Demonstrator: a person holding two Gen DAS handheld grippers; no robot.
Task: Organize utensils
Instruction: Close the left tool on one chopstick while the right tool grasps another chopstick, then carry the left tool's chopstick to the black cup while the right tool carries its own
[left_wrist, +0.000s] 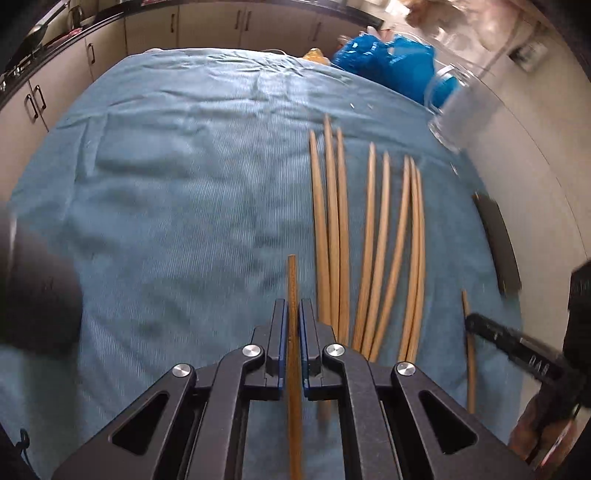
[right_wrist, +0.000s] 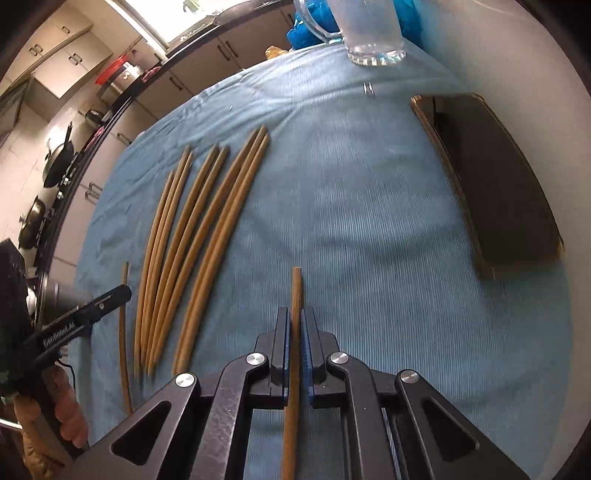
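Several wooden chopsticks (left_wrist: 369, 240) lie side by side on the blue cloth (left_wrist: 184, 184); in the right wrist view the same chopsticks (right_wrist: 192, 240) lie left of centre. My left gripper (left_wrist: 293, 302) is shut on one chopstick (left_wrist: 291, 273), which sticks out past the fingertips above the cloth. My right gripper (right_wrist: 294, 310) is shut on another chopstick (right_wrist: 296, 288) in the same way. Each view shows the other gripper at its edge: the right gripper (left_wrist: 472, 320) with its chopstick (left_wrist: 470, 362), the left gripper (right_wrist: 123, 291) with its chopstick (right_wrist: 125, 332).
A clear glass mug (right_wrist: 369, 33) stands at the far end of the cloth, the same mug (left_wrist: 458, 110) at the upper right in the left wrist view. A dark flat box (right_wrist: 495, 184) lies at the cloth's right edge. Blue plastic bags (left_wrist: 388, 62) sit behind. Kitchen cabinets (left_wrist: 207, 26) run beyond the table.
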